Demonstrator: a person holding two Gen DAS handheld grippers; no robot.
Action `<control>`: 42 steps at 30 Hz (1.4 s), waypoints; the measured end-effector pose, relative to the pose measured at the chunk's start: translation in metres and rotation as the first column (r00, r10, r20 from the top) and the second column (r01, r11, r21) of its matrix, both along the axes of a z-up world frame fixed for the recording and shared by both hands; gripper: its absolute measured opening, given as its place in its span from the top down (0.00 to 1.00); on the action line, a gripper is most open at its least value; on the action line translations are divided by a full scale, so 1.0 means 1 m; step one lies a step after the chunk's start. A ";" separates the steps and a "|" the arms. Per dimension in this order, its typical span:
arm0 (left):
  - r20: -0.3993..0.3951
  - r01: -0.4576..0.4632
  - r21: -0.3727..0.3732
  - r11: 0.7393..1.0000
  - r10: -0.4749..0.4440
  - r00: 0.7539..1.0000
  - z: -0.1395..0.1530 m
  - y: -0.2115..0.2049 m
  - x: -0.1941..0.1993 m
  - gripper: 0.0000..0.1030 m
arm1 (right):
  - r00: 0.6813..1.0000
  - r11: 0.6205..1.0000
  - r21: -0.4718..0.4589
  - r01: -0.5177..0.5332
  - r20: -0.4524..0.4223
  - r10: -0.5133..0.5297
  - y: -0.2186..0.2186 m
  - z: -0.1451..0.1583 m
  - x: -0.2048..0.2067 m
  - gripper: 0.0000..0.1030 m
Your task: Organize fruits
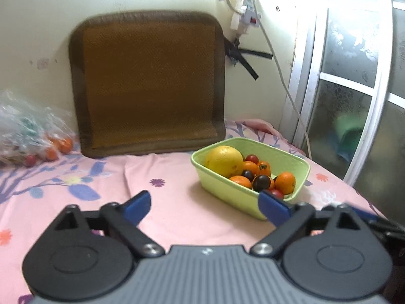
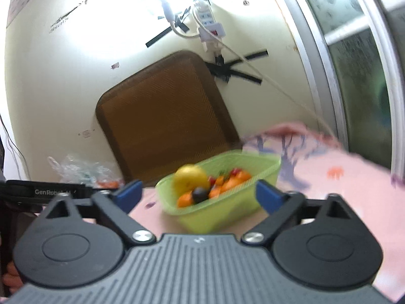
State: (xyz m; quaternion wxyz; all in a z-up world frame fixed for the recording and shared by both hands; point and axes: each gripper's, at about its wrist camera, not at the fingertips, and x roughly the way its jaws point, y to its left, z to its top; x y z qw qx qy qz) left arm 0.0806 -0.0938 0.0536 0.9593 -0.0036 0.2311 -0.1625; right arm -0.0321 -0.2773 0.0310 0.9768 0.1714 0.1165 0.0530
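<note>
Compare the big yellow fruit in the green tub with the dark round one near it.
The yellow fruit is far larger than the dark fruit. The yellow fruit is pale and matte; the dark fruit is purplish-black and glossy. The yellow fruit sits at the tub's far left end, the dark fruit nearer the middle. Both are round and lie in the green tub.

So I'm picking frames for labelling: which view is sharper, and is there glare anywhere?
Left wrist view: green basket and fruit fairly crisp, plastic bag smeared. Right wrist view: motion blur throughout, basket soft, and the wall above blown out white.
</note>
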 end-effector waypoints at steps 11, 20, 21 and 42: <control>0.113 -0.051 0.040 0.998 0.046 0.992 0.008 0.015 -0.051 0.00 | 0.982 0.995 0.079 0.058 -0.183 -0.043 0.025 -0.007 -0.020 0.00; 0.060 -0.031 0.067 0.997 0.027 0.998 -0.004 0.015 -0.062 0.00 | 0.984 0.989 0.082 0.121 -0.140 -0.109 0.033 -0.005 -0.032 0.00; 0.059 -0.034 0.069 0.997 0.030 0.998 -0.004 0.015 -0.063 0.00 | 0.983 0.989 0.086 0.123 -0.151 -0.109 0.033 -0.006 -0.031 0.00; -0.015 -0.189 0.178 0.966 0.195 0.981 -0.020 0.016 -0.047 0.00 | 0.960 0.991 0.108 0.079 -0.276 -0.047 0.043 -0.018 -0.025 0.00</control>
